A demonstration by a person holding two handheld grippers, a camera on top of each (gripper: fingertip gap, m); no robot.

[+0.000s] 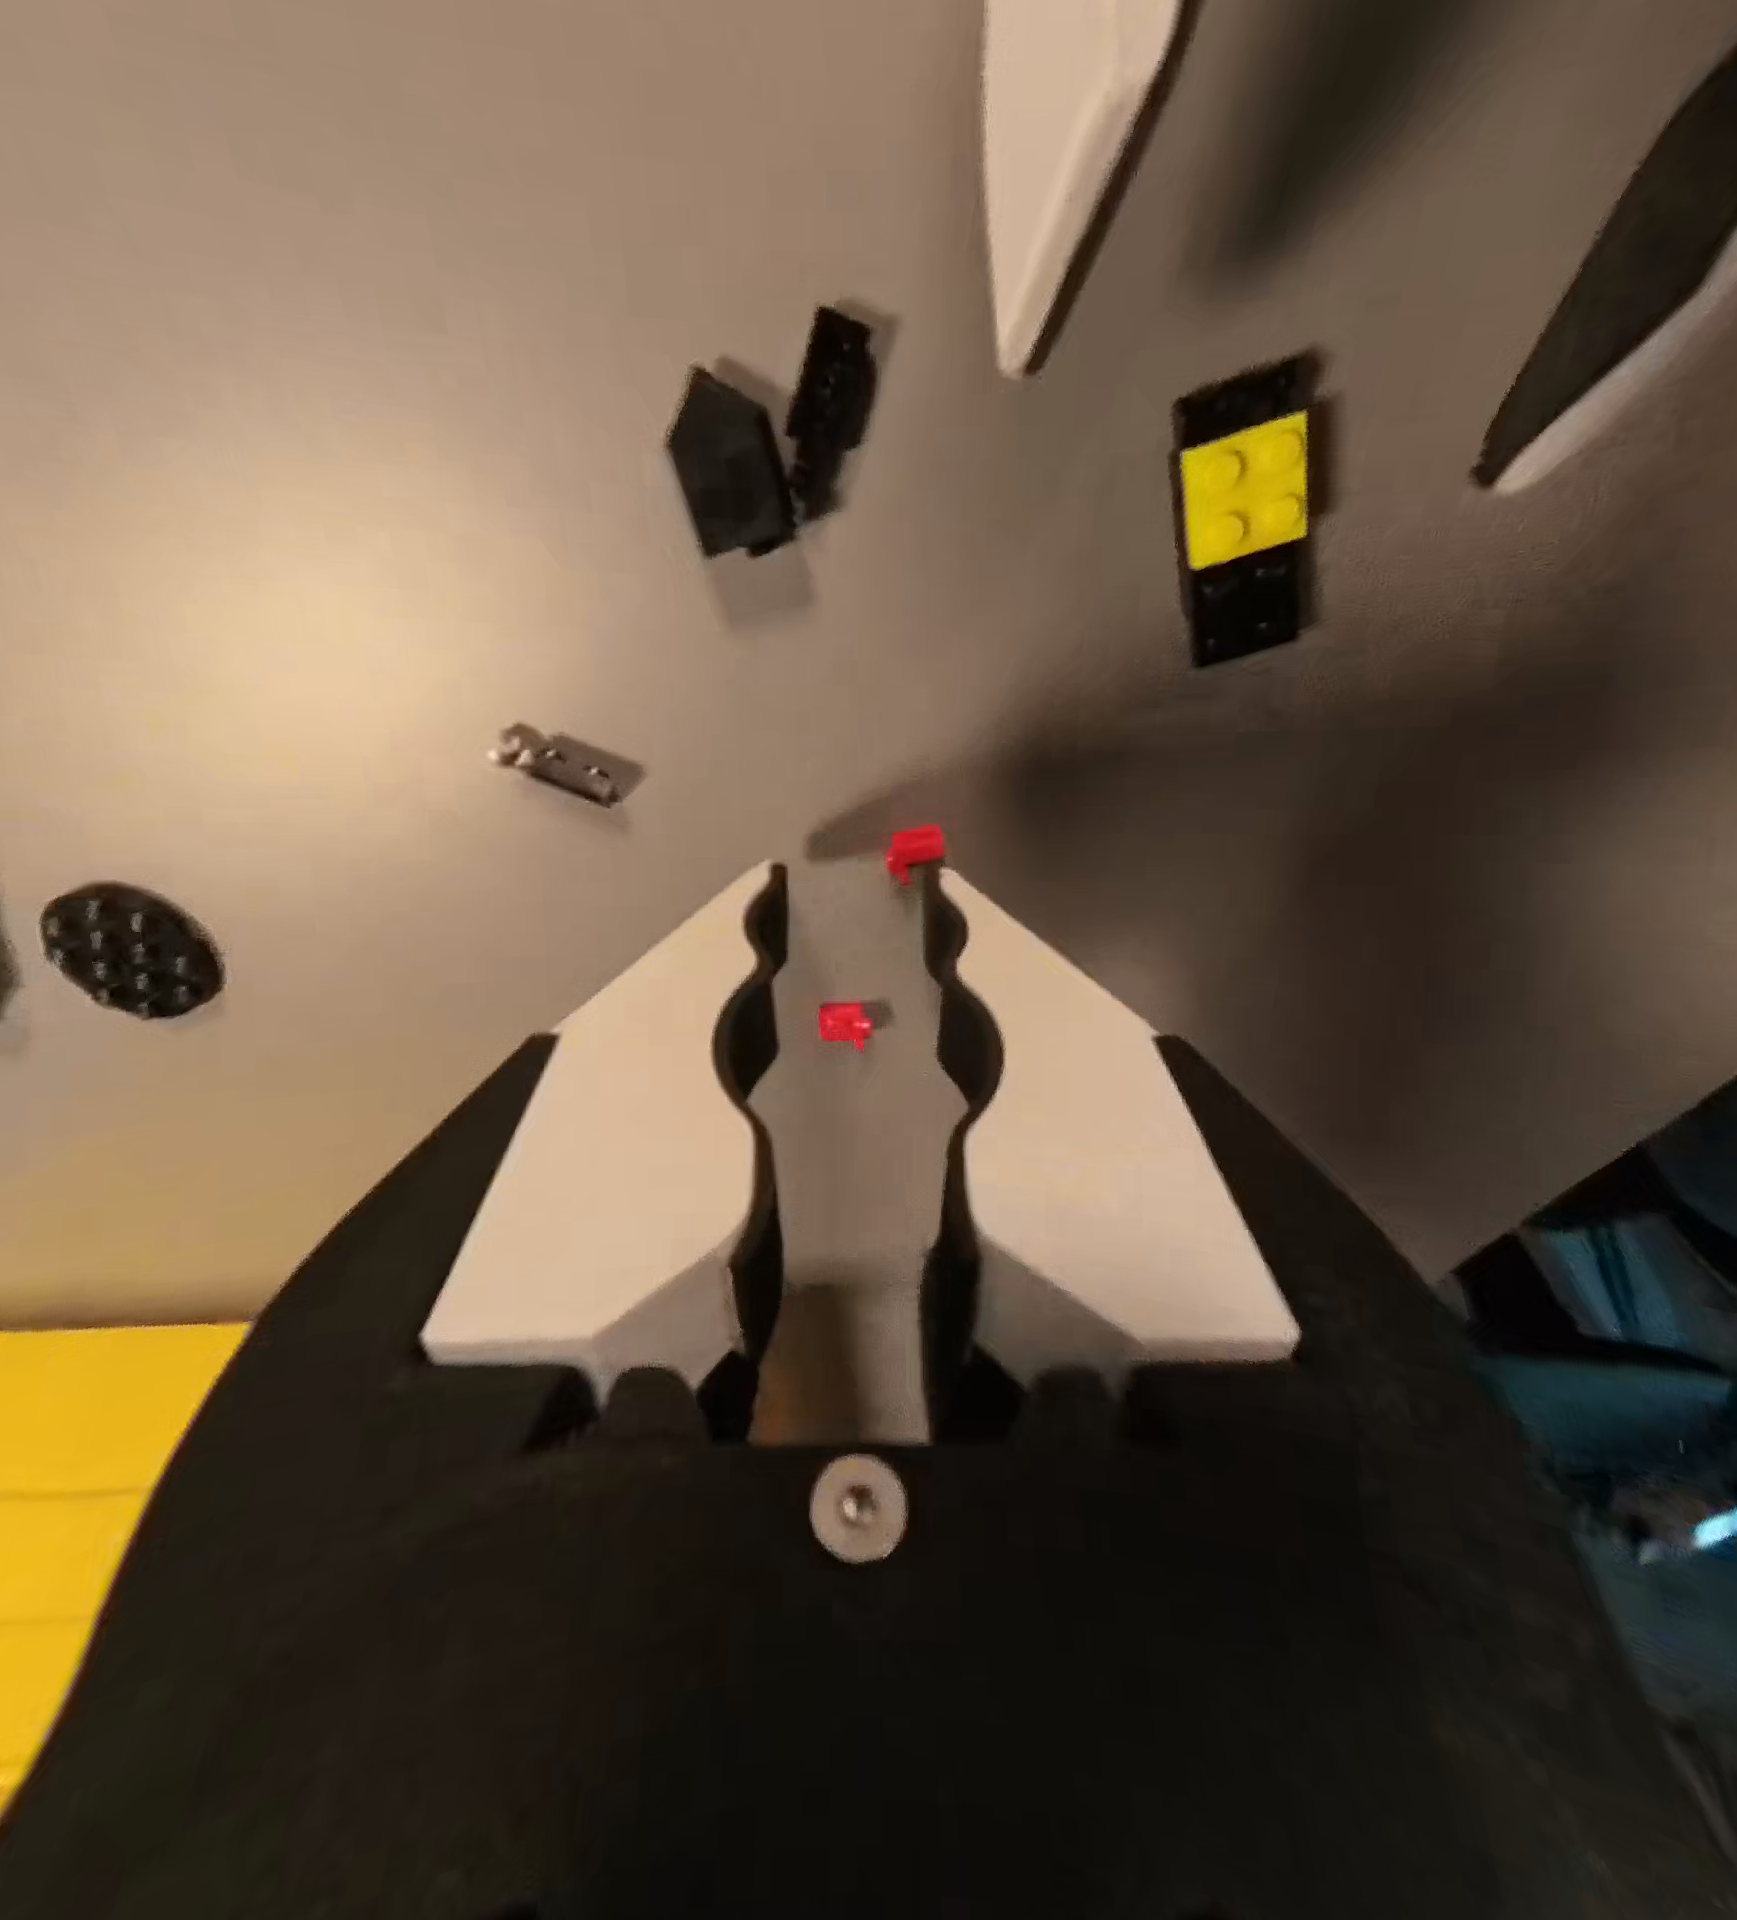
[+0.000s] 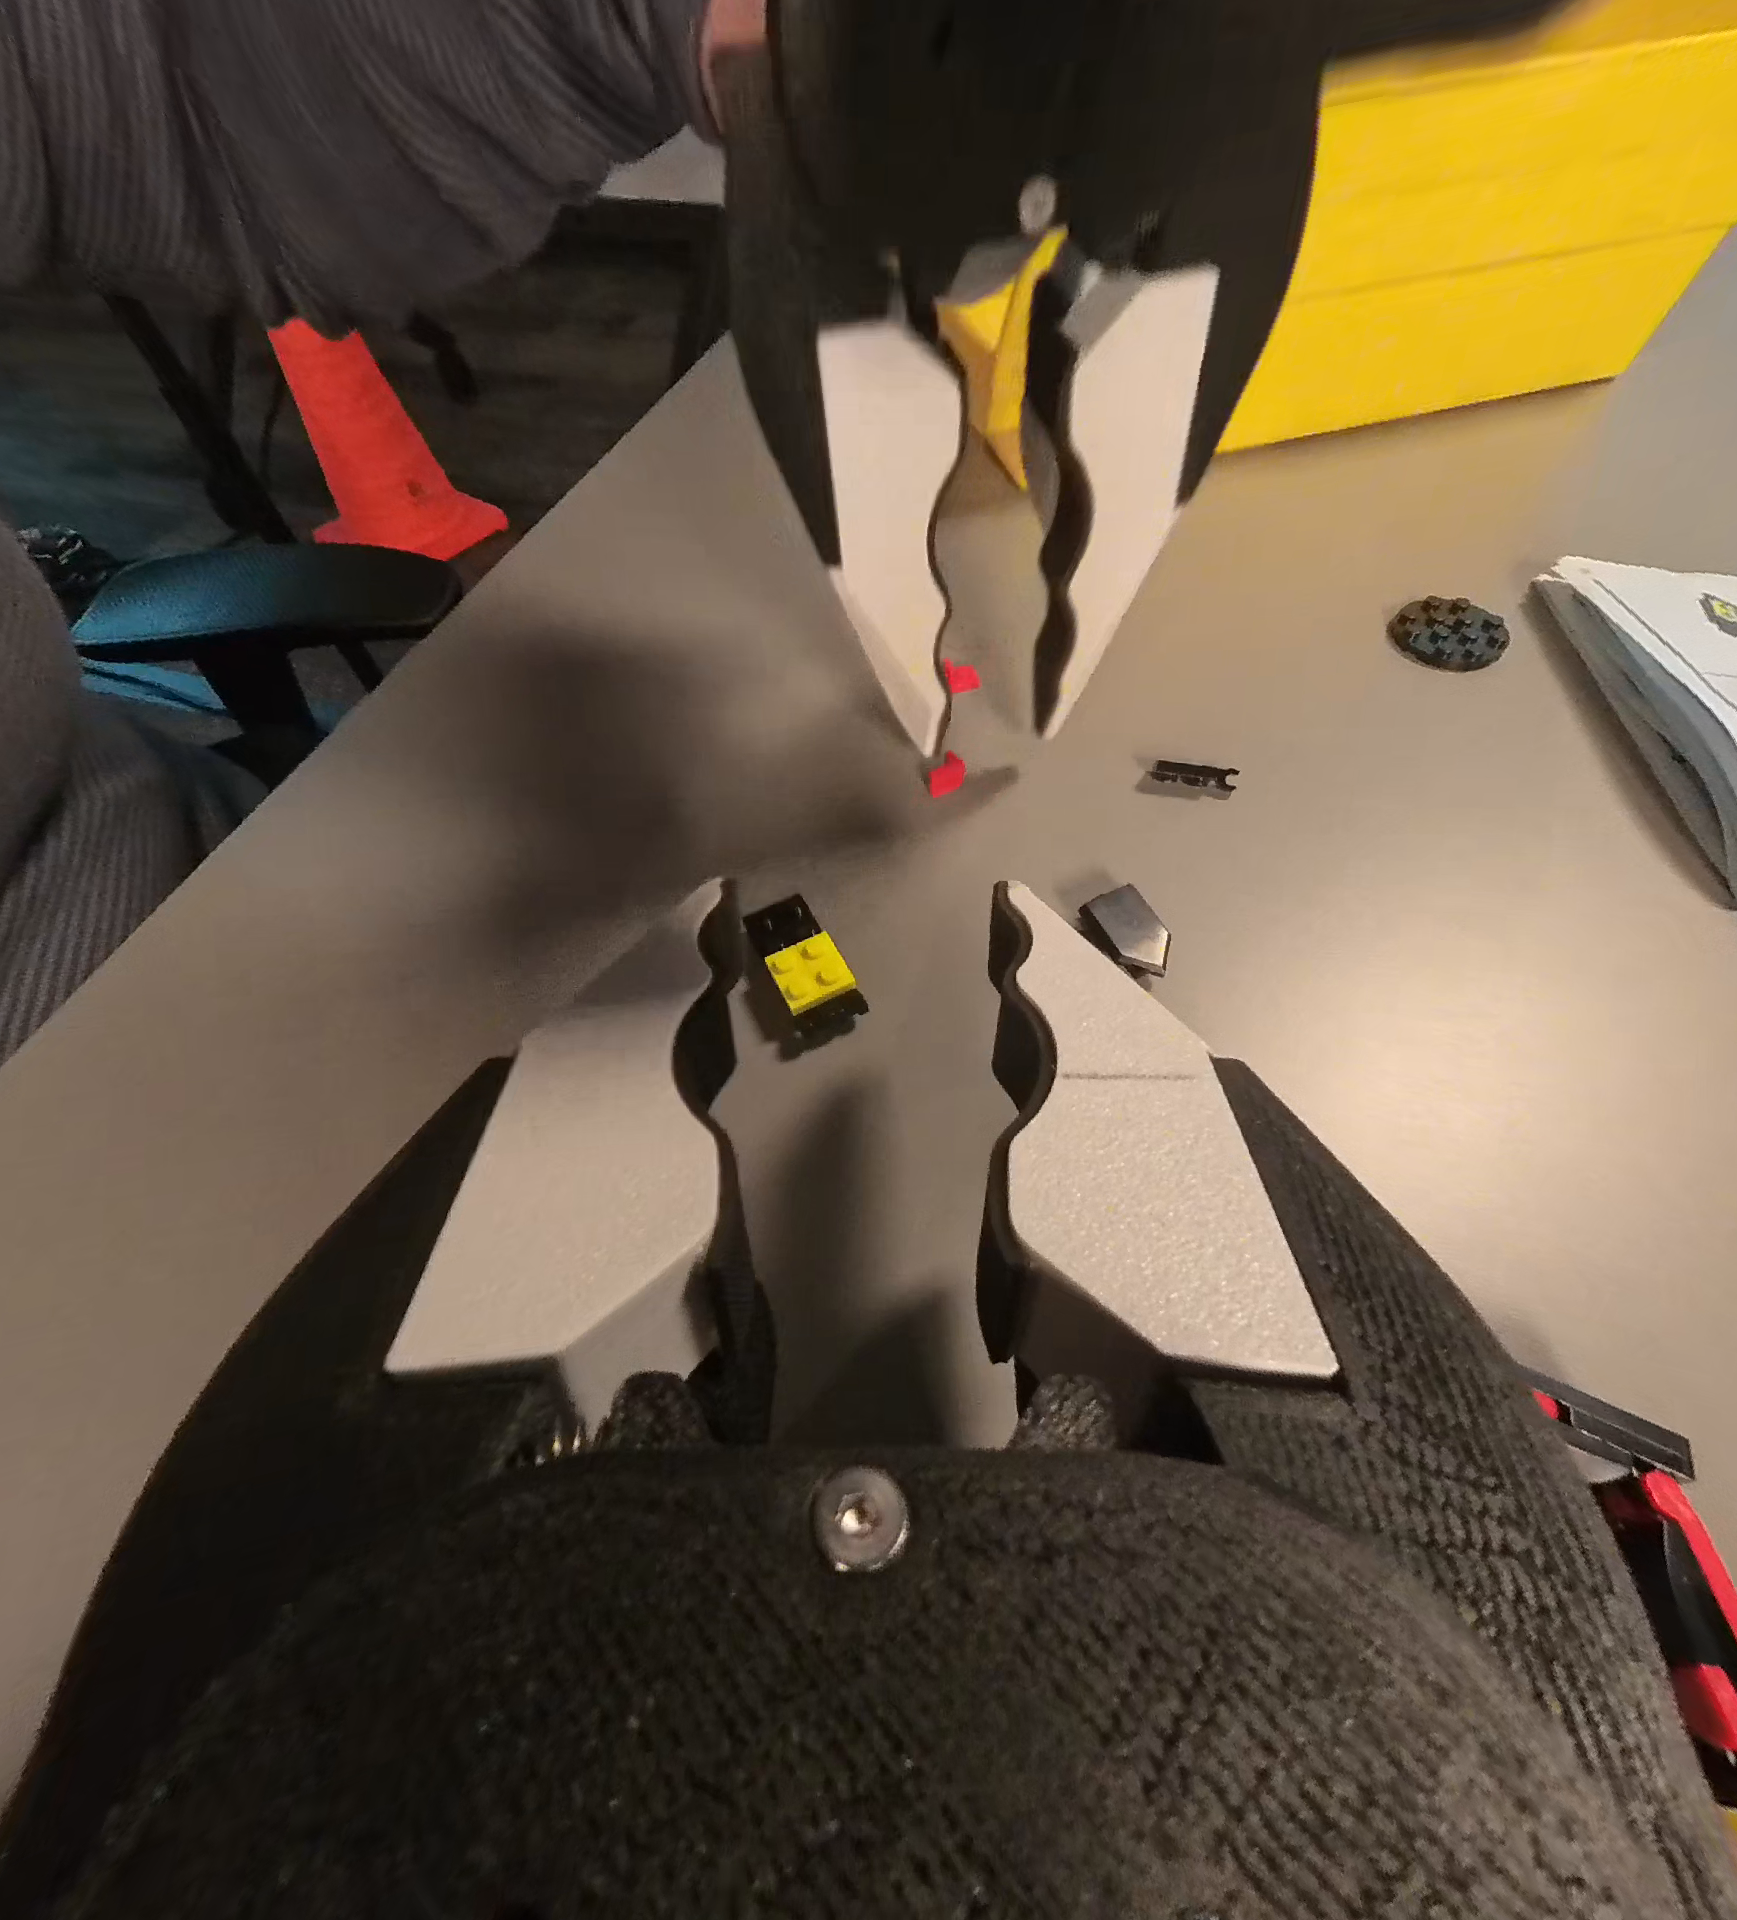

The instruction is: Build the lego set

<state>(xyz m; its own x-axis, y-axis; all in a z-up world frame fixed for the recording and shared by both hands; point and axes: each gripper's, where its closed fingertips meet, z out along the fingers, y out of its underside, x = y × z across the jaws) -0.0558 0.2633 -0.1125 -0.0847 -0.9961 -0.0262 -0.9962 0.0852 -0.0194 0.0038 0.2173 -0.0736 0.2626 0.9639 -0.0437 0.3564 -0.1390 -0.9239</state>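
Note:
My left gripper (image 1: 859, 878) is open and empty, pointing down at the grey table (image 1: 324, 623). One small red piece (image 1: 846, 1023) lies on the table between its fingers, and a second red piece (image 1: 916, 847) sits at its right fingertip. My right gripper (image 2: 859, 894) is open and empty, facing the left gripper (image 2: 989, 732). A black plate with a yellow 2x2 brick on it (image 2: 807, 971) lies between the right gripper's fingers, close to the left one. It also shows in the left wrist view (image 1: 1248, 509). Both red pieces (image 2: 945, 776) show under the left gripper's tips.
Loose on the table are a black sloped piece (image 2: 1129, 928), a small black clip piece (image 2: 1191, 776), a black round plate (image 2: 1449, 632) and a grey piece (image 1: 568, 769). An open instruction booklet (image 2: 1695, 707) lies right, a yellow box (image 2: 1518, 239) behind. A red-and-black build (image 2: 1716, 1621) sits by my right gripper. To the black round plate (image 2: 1449, 632): left tips about 15 cm, right tips about 20 cm. My left wrist view (image 1: 136, 952) looks at it from another angle.

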